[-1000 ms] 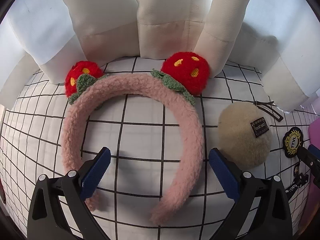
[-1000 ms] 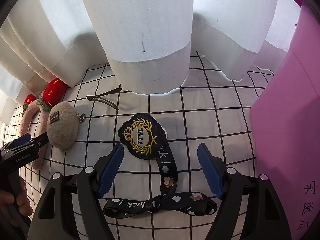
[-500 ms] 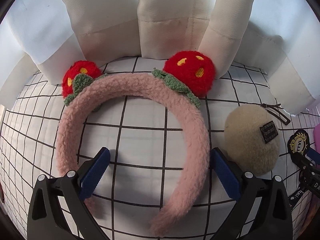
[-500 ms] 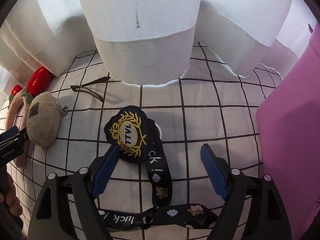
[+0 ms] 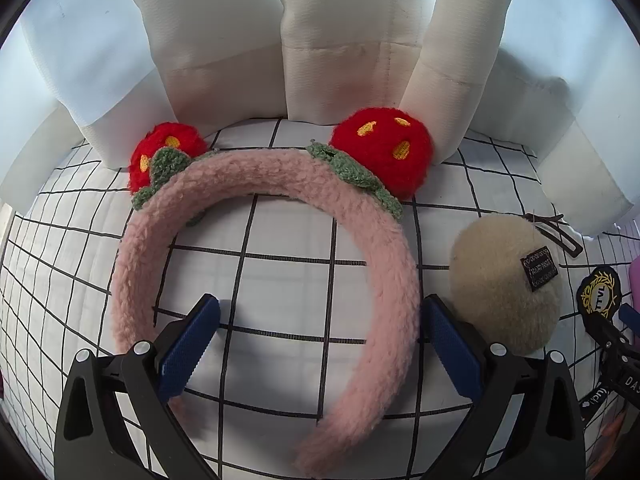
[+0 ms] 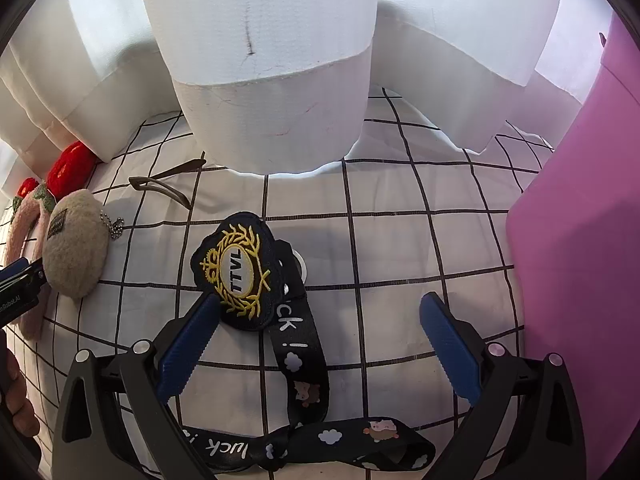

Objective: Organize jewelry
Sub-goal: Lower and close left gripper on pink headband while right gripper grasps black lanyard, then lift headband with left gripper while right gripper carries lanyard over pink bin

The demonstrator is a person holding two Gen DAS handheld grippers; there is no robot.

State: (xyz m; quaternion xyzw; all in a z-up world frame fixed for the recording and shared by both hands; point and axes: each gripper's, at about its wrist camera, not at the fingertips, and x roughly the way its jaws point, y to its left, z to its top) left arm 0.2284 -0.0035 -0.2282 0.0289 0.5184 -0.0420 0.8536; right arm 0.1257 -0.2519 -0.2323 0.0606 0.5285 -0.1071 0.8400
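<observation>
Pink headband (image 5: 384, 264) sits between spread left tongs (image 5: 320, 344); right tongs (image 6: 320, 344) apart too.

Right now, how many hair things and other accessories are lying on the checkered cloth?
Headbands: 1, the pink fuzzy headband
Hair clips: 1, the thin brown hair clip
Plush charms: 1, the beige pom-pom
Straps: 1, the black lanyard with its TTVL badge
Total: 4

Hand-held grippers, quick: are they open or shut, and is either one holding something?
Left hand-held gripper: open, holding nothing; one side of the fuzzy pink headband lies between its fingers.
Right hand-held gripper: open, holding nothing, over the black printed strap.
</observation>
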